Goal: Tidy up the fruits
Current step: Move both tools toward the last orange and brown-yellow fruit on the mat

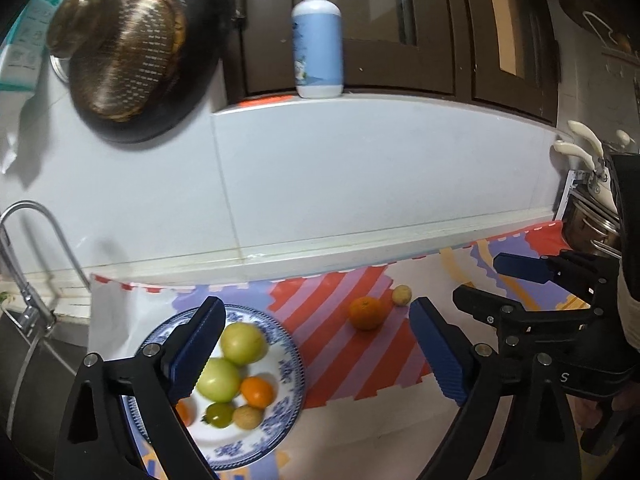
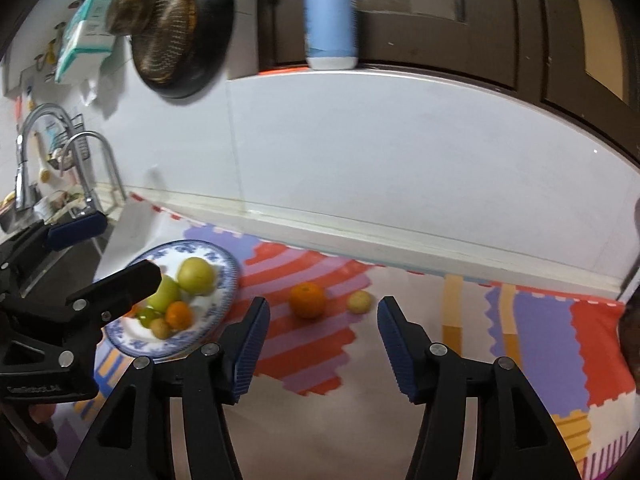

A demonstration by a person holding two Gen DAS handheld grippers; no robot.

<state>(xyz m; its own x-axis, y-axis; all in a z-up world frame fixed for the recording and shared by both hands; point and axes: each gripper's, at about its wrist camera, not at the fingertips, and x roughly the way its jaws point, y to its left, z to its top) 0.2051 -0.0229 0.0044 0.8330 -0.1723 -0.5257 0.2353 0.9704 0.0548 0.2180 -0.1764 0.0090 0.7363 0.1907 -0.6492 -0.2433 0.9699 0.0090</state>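
Observation:
A blue-and-white plate point(image 1: 286, 392) point(image 2: 228, 280) on the patterned mat holds several fruits: two green apples point(image 1: 242, 342), an orange point(image 1: 257, 391), a small green tomato and a small tan fruit. A loose orange point(image 1: 366, 313) point(image 2: 307, 299) and a small yellowish fruit point(image 1: 401, 294) point(image 2: 359, 301) lie on the mat to the plate's right. My left gripper point(image 1: 316, 348) is open and empty above the plate's right side. My right gripper point(image 2: 322, 342) is open and empty, just short of the loose orange. Each gripper shows in the other's view.
A sink and faucet point(image 1: 24, 264) point(image 2: 28, 168) sit left of the mat. A dark pan with a strainer point(image 1: 132, 56) point(image 2: 176, 28) hangs on the wall. A lotion bottle point(image 1: 318, 40) point(image 2: 330, 16) stands on the ledge. A pot point(image 1: 592, 224) is at the right.

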